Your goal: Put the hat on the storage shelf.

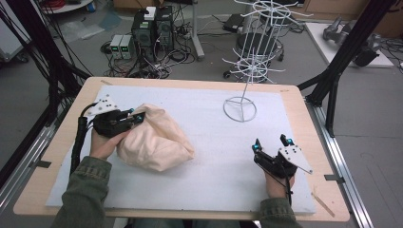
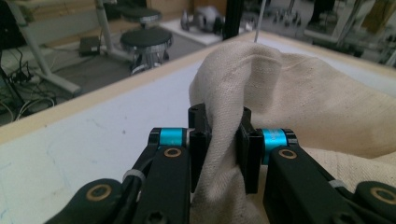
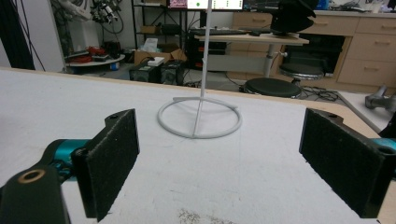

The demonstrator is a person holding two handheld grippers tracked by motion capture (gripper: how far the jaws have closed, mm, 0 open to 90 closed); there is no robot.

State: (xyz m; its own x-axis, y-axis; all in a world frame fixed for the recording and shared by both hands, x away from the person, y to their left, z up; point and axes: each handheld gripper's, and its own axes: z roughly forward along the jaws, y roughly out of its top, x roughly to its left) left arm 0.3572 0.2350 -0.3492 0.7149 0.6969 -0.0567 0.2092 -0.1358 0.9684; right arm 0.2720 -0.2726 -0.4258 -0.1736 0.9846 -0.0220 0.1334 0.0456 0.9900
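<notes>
1. The cream cloth bag (image 1: 154, 137) lay slumped on the left half of the white mat (image 1: 214, 142) that covered the table (image 1: 294, 102), well apart from the white wire rack (image 1: 247, 71) standing toward the far right.

2. The left gripper (image 1: 135, 115) was clamped on a raised fold of the bag; in the left gripper view the fabric (image 2: 224, 140) stood pinched between the two black jaws, with more cloth bulging above and to the right of them.

3. The right gripper (image 1: 271, 144) rested on the mat near the table's right front, jaws wide apart and holding nothing; its own view looked between the pads (image 3: 112, 161) toward the rack's ring base (image 3: 200, 122).

4. Judged from this, the step in hand was lifting or opening the bag, probably to bring it to the rack.

5. To do it well, the pinch should stay firm and deep in the fold, since a thin edge could slip.

6. A slow, straight lift would let the slack cloth hang free, and the open right gripper could then take a second edge.
</notes>
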